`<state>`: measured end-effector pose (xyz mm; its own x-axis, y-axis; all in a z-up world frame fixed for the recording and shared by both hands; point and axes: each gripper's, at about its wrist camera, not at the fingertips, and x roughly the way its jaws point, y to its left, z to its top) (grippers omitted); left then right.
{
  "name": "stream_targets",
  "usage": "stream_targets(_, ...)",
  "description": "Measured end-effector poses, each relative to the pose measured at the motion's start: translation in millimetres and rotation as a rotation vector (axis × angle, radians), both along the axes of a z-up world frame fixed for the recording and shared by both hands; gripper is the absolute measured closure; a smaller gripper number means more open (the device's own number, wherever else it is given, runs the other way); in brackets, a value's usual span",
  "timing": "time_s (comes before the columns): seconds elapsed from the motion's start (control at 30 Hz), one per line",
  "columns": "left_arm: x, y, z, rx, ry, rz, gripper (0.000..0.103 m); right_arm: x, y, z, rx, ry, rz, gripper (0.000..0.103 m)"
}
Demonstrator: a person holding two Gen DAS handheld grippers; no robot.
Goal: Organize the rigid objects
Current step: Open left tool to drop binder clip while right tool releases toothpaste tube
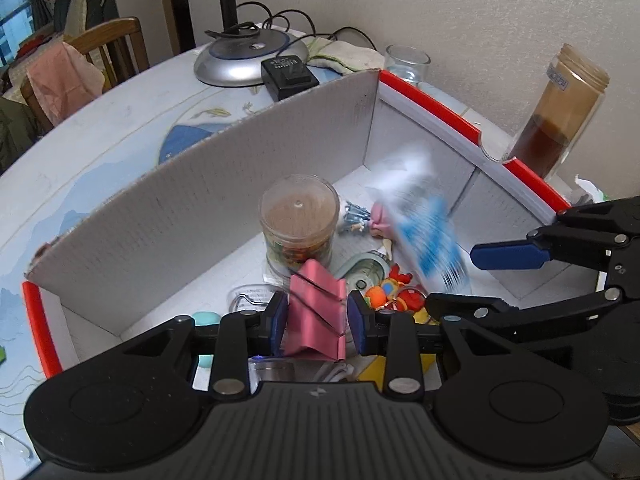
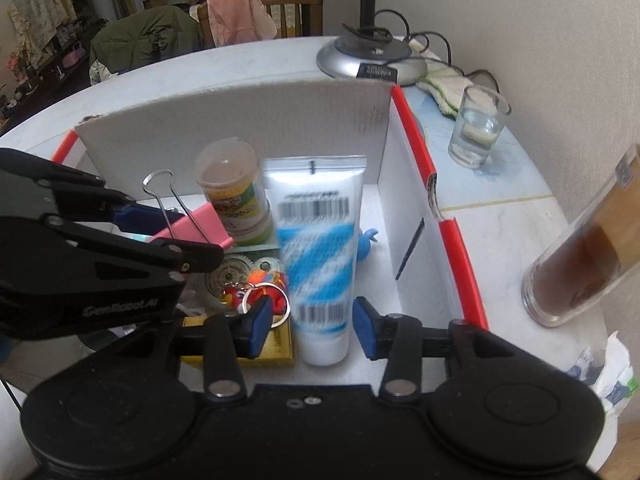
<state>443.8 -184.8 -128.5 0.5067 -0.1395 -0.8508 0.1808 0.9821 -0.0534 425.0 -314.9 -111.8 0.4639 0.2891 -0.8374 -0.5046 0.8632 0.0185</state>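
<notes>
Two handheld grippers work over an open white cardboard box (image 1: 208,216) with a red rim, standing on a pale table (image 1: 120,128). The left gripper (image 1: 317,322) has its blue pads pressed on a pink binder clip (image 1: 318,312), pinching it just above the box's contents. The right gripper (image 2: 310,326) has its fingers spread, and a white and blue tube (image 2: 320,256) sits blurred between them, touching neither pad, so it looks released and dropping into the box. Below lie a clear round container (image 1: 298,220) with a lid, a bright orange and red keychain toy (image 1: 394,294), some screws and other small pieces, crowded toward the middle. Outside the box, near its right wall, stand a drinking glass (image 2: 478,128) holding a little water and a tall jar (image 2: 580,264) of brown liquid; a silver lamp base (image 1: 250,54) sits beyond the far wall. What could go wrong, as a judgement: the falling tube may land on the keychain and tip against the container instead of lying flat. Both grippers are close together, so lowering the clip could knock them together. A wide swing of the right hand could tip the jar.
</notes>
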Motion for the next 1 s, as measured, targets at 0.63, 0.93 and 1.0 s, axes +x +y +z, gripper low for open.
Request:
stream_targets(0.63, -36.0, 21.4, 29.4, -0.085, -0.083, 0.032, 0.071, -22.6, -11.4, 29.7, 0.097, -0.033, -0.012, 0.051)
stream_targets(0.93, -76.4, 40.2, 60.2, -0.116, -0.173, 0.061, 0.048, -47.0, -1.9, 49.8, 0.145, -0.065, 0.013, 0.045)
stream_targets(1.0, -85.7, 46.5, 66.3, -0.129, -0.187, 0.065, 0.048, -52.7, 0.9, 54.2, 0.159, -0.072, 0.018, 0.044)
